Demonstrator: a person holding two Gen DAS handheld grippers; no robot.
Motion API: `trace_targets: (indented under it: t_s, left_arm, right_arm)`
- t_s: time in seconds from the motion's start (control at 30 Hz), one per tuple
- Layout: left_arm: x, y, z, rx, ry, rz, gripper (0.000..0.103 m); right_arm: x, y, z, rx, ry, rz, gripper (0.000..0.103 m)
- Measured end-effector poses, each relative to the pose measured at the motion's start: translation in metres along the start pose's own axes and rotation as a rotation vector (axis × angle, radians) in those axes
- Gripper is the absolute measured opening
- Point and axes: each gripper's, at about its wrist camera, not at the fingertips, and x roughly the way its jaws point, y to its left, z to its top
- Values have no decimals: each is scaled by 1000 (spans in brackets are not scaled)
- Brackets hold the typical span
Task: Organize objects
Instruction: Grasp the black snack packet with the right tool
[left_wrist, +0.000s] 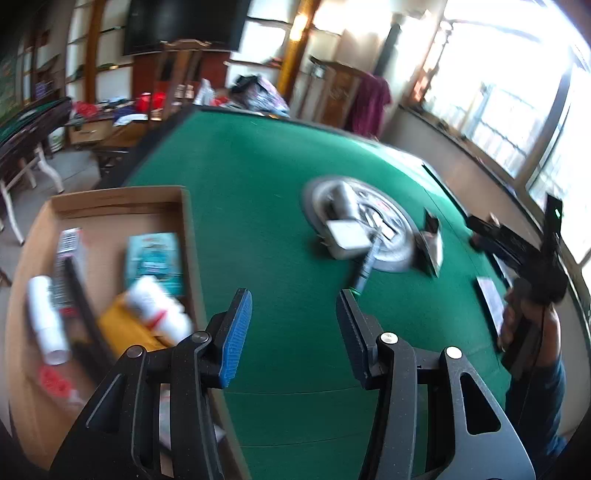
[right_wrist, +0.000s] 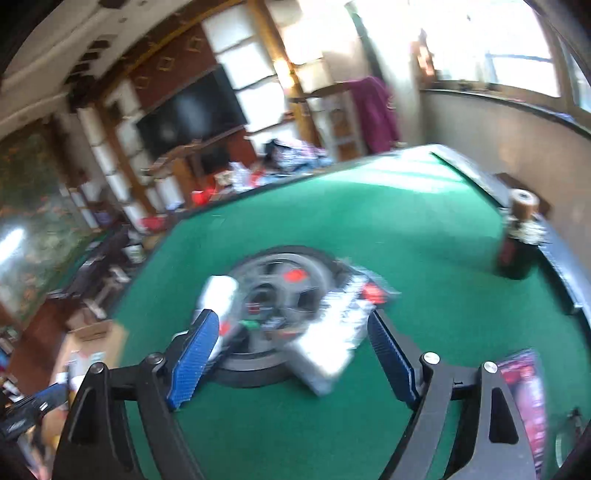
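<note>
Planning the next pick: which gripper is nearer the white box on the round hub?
Right. The right gripper hangs just over the white box; the left gripper sits back nearer the cardboard tray.

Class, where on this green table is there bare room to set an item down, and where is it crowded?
Bare felt lies between the cardboard box and the round centre disc, and along the far edge. Crowded: the disc's pile and the box.

A lived-in home game room: a green felt table (left_wrist: 258, 177) is sitting centre, television (right_wrist: 192, 110) hanging at ten o'clock, clutter piling around.
</note>
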Motion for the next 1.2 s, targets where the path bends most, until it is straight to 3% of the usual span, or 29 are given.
trace_targets:
  t_s: [0.17, 0.37, 0.6, 0.63, 0.67, 0.73, 0.97, 1.2]
  left_arm:
    - [28, -47, -8, 107, 66, -16, 48]
    - [38, -60, -13, 117, 90, -38, 47]
    - [44, -56, -13, 109, 105, -33, 47]
    - [46, -56, -13, 109, 110, -32, 47]
    - [47, -56, -13, 113, 117, -31, 47]
    - [51, -58, -11, 127, 124, -29, 48]
    - [89, -75, 14, 165, 191, -36, 47]
    - [139, -90, 33, 241, 270, 45, 47]
  right_arm:
    - [34, -41, -8, 236, 142, 79, 83]
    - [47, -51, 1, 335, 120, 48, 83]
    - [80, -22, 10, 265, 189, -73, 81]
    - [84, -22, 8, 256, 192, -84, 75]
    - [90, -22, 4, 234, 215, -85, 52]
    - [90, -24, 3, 203, 201, -51, 44]
    - [68, -32, 11, 210, 145, 67, 42]
    - [52, -27, 16, 220, 110, 134, 43]
